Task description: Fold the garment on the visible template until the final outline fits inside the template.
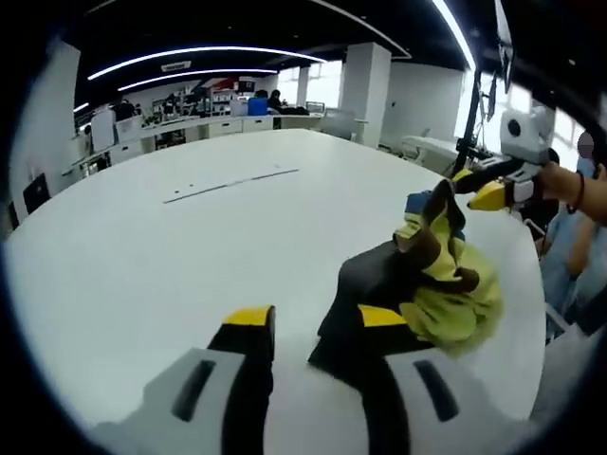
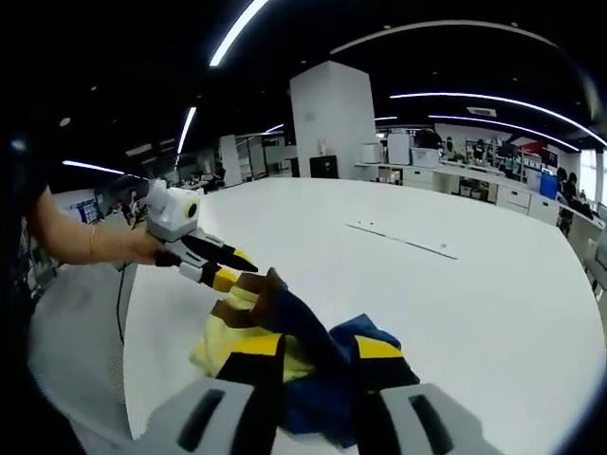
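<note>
The crumpled garment of yellow, brown and dark navy cloth (image 1: 436,275) lies bunched in a heap near the edge of the broad white round counter (image 1: 190,256), so by my judgement the work is at its start: the cloth is being picked up and shaken out, with no fold laid yet. A thin grey strip (image 1: 230,185) lies well apart across the counter; whether it belongs to the template I cannot tell, and no clear template outline can be made out.

In the left gripper view the left tongs (image 1: 318,327) stand fairly wide, one yellow-tipped jaw on bare counter, the other against the dark hem of the heap; they grip nothing that I can see. The right tongs (image 1: 484,192) come in from the right, held by a hand (image 1: 569,185), their tips narrow and pinching the upper peak of the cloth.

In the right gripper view the right tongs (image 2: 318,353) have cloth (image 2: 285,332) bunched between their jaws, and the left tongs (image 2: 228,265) reach in low, touching the heap's far side.

The next move likely calls for taking two corners and spreading the cloth flat.
</note>
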### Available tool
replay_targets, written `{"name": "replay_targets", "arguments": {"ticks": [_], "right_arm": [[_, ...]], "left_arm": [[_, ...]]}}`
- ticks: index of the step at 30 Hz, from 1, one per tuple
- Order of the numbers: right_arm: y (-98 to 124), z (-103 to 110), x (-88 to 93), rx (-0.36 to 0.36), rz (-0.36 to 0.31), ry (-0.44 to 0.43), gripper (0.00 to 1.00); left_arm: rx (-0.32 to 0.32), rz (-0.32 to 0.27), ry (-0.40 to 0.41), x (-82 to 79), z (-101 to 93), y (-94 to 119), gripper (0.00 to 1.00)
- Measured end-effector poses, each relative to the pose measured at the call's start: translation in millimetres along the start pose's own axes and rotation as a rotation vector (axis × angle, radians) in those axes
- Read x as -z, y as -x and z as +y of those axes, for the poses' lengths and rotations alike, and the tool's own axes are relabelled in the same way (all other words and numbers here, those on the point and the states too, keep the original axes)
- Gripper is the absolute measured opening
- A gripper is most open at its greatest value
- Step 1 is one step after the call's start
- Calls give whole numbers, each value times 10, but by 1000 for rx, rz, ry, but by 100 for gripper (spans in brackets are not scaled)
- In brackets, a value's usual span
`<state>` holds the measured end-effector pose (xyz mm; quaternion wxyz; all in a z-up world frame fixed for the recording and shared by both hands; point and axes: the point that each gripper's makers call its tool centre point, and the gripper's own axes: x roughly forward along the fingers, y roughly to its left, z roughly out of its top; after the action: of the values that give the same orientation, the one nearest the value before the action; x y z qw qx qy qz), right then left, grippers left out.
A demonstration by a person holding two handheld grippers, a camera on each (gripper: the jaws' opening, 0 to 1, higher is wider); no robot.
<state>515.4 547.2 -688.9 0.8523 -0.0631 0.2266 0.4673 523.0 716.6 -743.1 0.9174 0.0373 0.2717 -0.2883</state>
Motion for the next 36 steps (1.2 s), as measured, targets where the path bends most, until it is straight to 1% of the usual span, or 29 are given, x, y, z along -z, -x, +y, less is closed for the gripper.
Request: {"name": "replay_targets", "arguments": {"ticks": [2, 4, 9, 13, 16, 18, 19, 22, 26, 28, 31, 34, 36], "right_arm": [[-14, 1, -1, 1, -1, 2, 21], [-27, 2, 9, 1, 2, 6, 18], [-52, 16, 68, -9, 22, 6, 14], [-69, 30, 92, -14, 31, 9, 12], [-75, 35, 90, -15, 31, 10, 9], [-73, 17, 96, -7, 34, 14, 7], [-71, -6, 100, 6, 36, 21, 6], [-66, -37, 124, 27, 47, 37, 0], [-67, -38, 138, 31, 51, 31, 0], [-69, -35, 136, 32, 50, 32, 0], [-67, -41, 131, 36, 48, 28, 0], [-57, -56, 105, 48, 37, 25, 0], [-42, -64, 71, 57, 22, 27, 0]], "left_arm": [[9, 17, -14, 33, -34, -22, 28], [11, 53, -59, 93, -57, -42, 26], [24, 63, -91, 125, -103, -79, 20], [24, 77, -64, 172, -92, -106, 16], [25, 101, -77, 214, -107, -118, 11], [31, 95, -65, 210, -116, -125, 9], [41, 102, -52, 219, -123, -130, 8], [53, 107, -19, 218, -106, -132, 8], [66, 111, -20, 226, -120, -130, 7], [64, 111, 2, 230, -103, -131, 8], [65, 111, 6, 231, -107, -132, 8], [67, 120, 21, 232, -105, -137, 7], [70, 122, 29, 231, -105, -139, 5]]}}
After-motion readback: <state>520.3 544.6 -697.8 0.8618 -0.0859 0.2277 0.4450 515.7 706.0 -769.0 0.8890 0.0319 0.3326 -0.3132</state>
